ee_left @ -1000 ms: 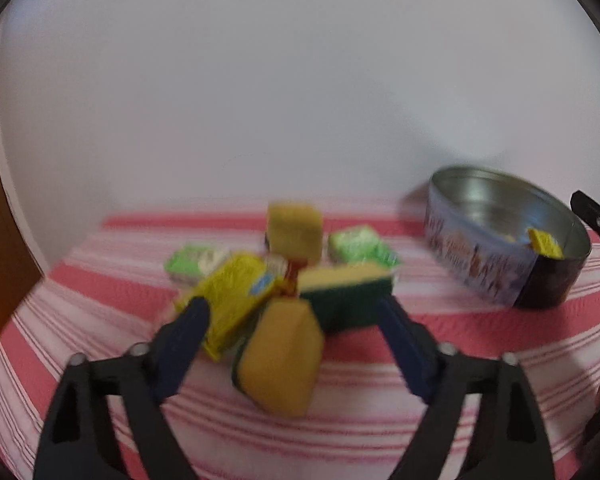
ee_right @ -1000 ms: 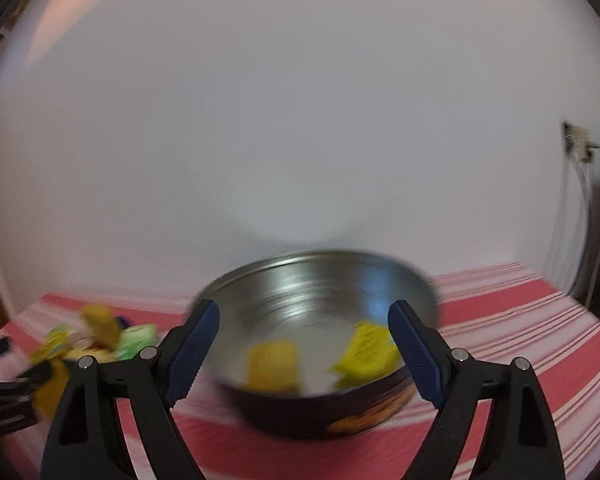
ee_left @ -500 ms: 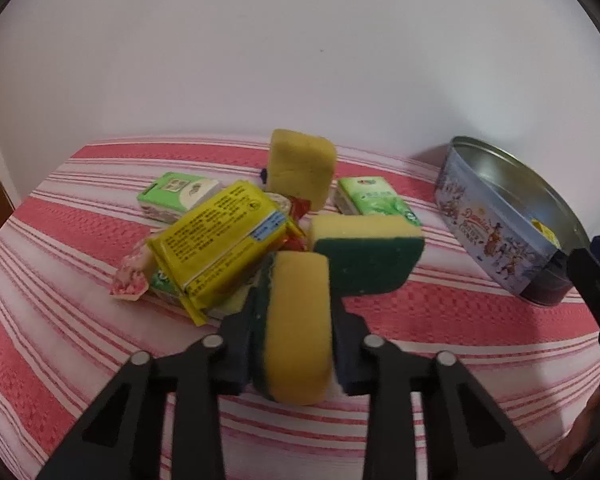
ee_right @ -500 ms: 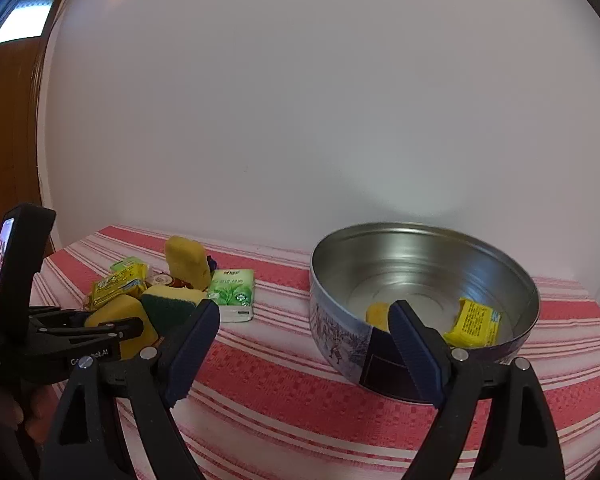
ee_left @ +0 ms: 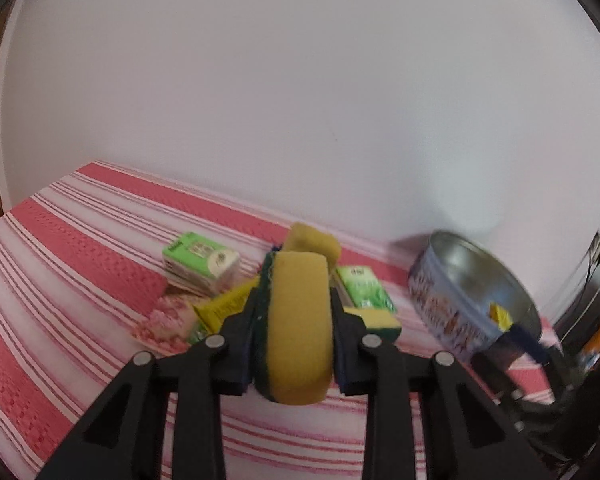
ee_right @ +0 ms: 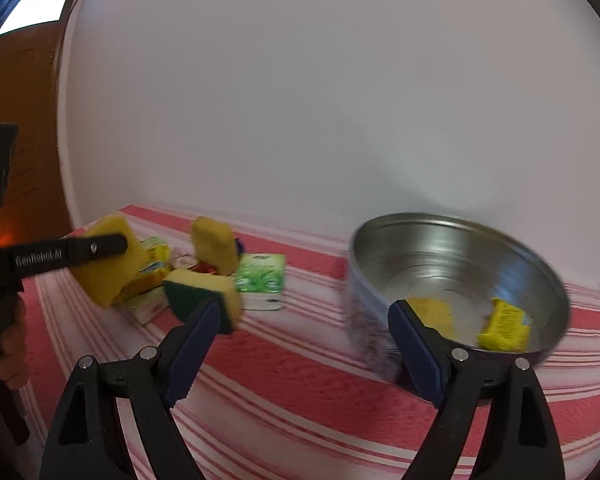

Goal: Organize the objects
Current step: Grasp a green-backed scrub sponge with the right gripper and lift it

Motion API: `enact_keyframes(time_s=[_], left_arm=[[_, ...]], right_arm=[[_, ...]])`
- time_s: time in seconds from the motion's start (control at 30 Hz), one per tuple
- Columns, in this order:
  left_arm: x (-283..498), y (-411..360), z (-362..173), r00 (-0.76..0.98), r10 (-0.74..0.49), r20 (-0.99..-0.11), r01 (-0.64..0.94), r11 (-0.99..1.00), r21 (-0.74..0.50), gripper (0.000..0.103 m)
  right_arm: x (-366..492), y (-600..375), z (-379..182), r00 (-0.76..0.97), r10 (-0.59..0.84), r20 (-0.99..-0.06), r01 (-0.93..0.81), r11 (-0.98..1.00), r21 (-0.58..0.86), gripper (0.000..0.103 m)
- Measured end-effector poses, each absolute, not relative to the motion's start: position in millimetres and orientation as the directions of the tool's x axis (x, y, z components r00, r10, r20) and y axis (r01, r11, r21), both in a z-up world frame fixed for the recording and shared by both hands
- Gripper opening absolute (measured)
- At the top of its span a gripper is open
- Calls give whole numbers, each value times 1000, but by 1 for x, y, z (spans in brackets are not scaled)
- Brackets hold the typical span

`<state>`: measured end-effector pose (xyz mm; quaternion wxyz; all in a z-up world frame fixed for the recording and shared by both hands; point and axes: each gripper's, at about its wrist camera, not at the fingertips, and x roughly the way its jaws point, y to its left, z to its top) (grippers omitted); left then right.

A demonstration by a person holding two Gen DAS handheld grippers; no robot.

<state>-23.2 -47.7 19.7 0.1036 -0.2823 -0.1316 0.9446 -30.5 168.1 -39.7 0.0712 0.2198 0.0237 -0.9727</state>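
My left gripper (ee_left: pixel 296 312) is shut on a yellow sponge with a green scrub side (ee_left: pixel 298 328) and holds it above the striped cloth; it also shows in the right wrist view (ee_right: pixel 104 268). Behind it lies a pile: two more sponges (ee_right: pixel 212 248) (ee_right: pixel 202 292), green tissue packs (ee_left: pixel 200 260) (ee_right: pixel 262 276), a yellow packet (ee_left: pixel 224 308) and a pink wrapper (ee_left: pixel 164 320). A round metal tin (ee_right: pixel 460 248) stands to the right and holds a yellow sponge (ee_right: pixel 432 312) and a yellow packet (ee_right: pixel 504 324). My right gripper (ee_right: pixel 304 340) is open and empty, just left of the tin.
A red and white striped cloth (ee_right: pixel 300 380) covers the table. A white wall (ee_left: pixel 300 100) rises right behind the objects. A wooden door (ee_right: pixel 20 140) is at the far left. Cables (ee_left: pixel 592 264) hang at the right edge.
My left gripper closed on the sponge and lifted it off the pile. My right gripper shifted left from over the tin and stayed open.
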Motion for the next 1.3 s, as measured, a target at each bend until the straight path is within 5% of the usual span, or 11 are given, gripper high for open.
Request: enact_keyframes(time_s=[0.6,0.73,1.3], left_arm=[[-34,-60,11,-838,166,-520,-26,-964,-265,30],[-35,-60,8,-836,153,-527,-17,-967,-254,30],[-25,-38,10,-873,193,-449,-114,-974,-197,30]], right_arm=[[-140,100,-80,-601,-386,-700,384,-907,170,86],[-130,99,-78,-620,-394,-679,404,-902,154,42],[-58,151,-40,-772,-369,-518,319,-929,186,35]])
